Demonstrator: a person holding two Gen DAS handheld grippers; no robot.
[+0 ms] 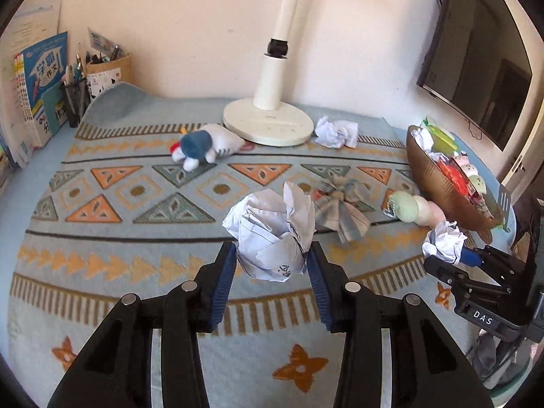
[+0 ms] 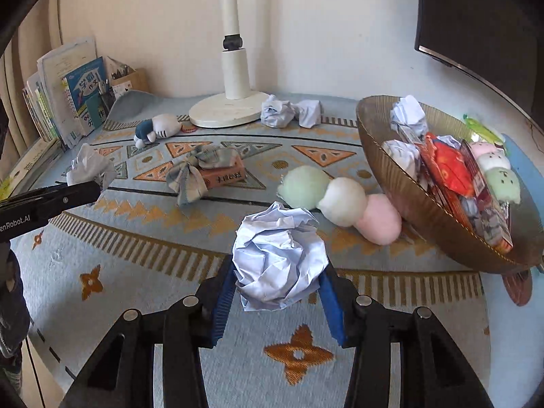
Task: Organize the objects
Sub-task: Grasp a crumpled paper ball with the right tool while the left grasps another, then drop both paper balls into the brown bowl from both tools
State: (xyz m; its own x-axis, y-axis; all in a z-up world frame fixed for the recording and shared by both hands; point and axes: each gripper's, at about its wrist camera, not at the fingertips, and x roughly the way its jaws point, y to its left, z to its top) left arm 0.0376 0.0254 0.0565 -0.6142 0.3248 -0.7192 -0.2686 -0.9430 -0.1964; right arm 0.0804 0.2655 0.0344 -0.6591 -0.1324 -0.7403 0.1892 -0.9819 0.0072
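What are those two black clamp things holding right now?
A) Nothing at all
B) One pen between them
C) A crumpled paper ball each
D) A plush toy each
C: the left tool pinches a crumpled paper ball, and the right tool pinches another paper ball.

Cream plaster wall stands beyond the claw, daylit. Table covered by pale blue patterned cloth lies beneath and ahead. White lamp base ahead against the wall. Dark wall-mounted screen upper right. Upright books far left.
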